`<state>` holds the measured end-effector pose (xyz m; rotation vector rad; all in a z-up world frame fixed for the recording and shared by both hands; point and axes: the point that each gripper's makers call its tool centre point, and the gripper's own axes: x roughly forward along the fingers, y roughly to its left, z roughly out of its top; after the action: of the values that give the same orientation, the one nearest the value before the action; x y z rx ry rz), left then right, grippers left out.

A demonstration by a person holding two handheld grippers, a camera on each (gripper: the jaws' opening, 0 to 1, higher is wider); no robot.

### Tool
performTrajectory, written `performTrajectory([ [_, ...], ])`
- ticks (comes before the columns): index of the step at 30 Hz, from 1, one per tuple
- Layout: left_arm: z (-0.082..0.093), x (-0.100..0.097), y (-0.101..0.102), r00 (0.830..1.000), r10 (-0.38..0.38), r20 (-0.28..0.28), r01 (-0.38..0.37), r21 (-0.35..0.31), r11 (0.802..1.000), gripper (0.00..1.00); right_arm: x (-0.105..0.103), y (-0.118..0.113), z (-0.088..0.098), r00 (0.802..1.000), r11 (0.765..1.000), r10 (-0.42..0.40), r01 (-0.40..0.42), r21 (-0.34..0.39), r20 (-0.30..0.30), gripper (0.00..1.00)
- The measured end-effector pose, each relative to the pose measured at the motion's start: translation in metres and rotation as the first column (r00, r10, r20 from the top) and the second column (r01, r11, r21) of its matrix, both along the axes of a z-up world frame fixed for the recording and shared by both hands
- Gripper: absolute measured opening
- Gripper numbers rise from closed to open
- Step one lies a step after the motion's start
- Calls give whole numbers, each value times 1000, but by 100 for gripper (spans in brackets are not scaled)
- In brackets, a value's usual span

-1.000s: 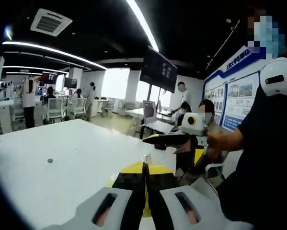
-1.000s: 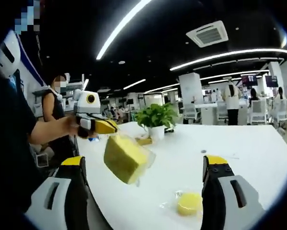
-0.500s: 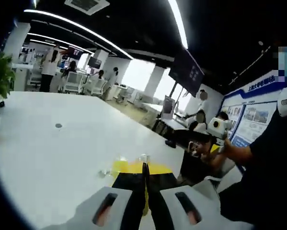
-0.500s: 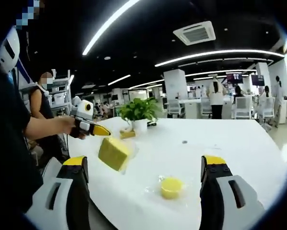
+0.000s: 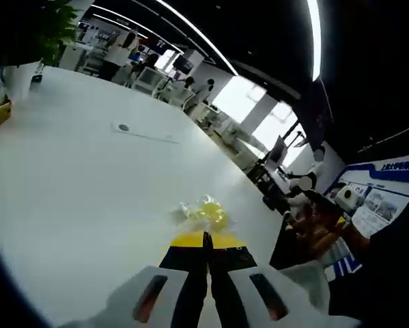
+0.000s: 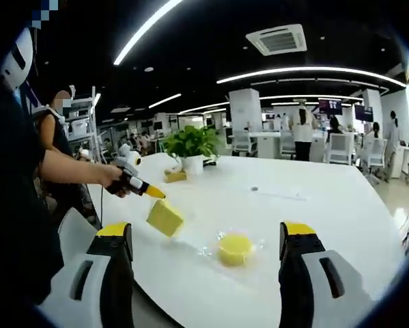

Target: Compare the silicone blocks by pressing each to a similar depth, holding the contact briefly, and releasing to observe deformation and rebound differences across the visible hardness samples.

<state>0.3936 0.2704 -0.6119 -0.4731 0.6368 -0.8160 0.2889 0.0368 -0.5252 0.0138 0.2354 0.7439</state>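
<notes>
A yellow square silicone block (image 6: 164, 217) in clear wrap hangs low over the near edge of the white table (image 6: 313, 212), tilted. My left gripper (image 6: 156, 195), held in a person's hand, is shut on it. In the left gripper view the jaws stand pressed together, and the block's yellow top (image 5: 221, 240) shows just behind them. A round yellow block (image 6: 235, 247) in clear wrap lies flat on the table, also seen ahead of the left jaws (image 5: 208, 212). My right gripper (image 6: 204, 234) is open wide, and the round block lies beyond the space between its jaws.
A potted plant (image 6: 190, 145) stands at the table's far end with a small yellow thing (image 6: 175, 175) beside it. A round port (image 5: 123, 127) sits in the tabletop. People, desks and chairs fill the room behind. A person's hand (image 5: 318, 229) is at the table's edge.
The left gripper has carried the square block down and away from the right camera, toward the table. Both views have swung, so the round block now sits nearer their centres.
</notes>
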Motion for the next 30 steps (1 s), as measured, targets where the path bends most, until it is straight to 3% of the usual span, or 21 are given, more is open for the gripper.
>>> performTrajectory([
  [1, 2, 4, 0, 999, 25, -32, -27, -38, 999, 0, 0, 0, 1, 1000, 1000, -2, 2, 3, 1, 81],
  [3, -4, 13, 7, 1000, 28, 1, -28, 4, 1000, 0, 2, -2, 1, 1000, 1000, -11, 11, 4, 4, 80],
  [7, -16, 34, 20, 997, 71, 3, -71, 38, 997, 0, 3, -2, -3, 1000, 1000, -15, 15, 6, -7, 78],
  [9, -33, 47, 30, 994, 110, -2, -110, 101, 989, 0, 3, -2, -6, 1000, 1000, -15, 15, 5, -13, 77],
  [13, -55, 56, 35, 993, 119, -27, -113, 148, 982, 0, 4, -1, -13, 999, 1000, -10, 10, 2, -40, 78],
  [16, -69, 59, 43, 996, 74, 42, -83, 277, 957, 0, 1, -3, -12, 999, 1000, -16, 16, 6, -30, 78],
  [20, -80, 61, 46, 997, 82, 13, -82, 272, 959, 0, 2, -9, -15, 999, 999, -34, 34, 4, -37, 78],
  [25, -81, 66, 48, 995, 91, 44, -99, 269, 958, 0, 1, -12, -20, 997, 999, -45, 45, -1, -57, 76],
  [30, -87, 65, 46, 997, 44, 63, -60, 295, 954, 0, 0, -11, -22, 997, 999, -45, 45, -3, -66, 75],
])
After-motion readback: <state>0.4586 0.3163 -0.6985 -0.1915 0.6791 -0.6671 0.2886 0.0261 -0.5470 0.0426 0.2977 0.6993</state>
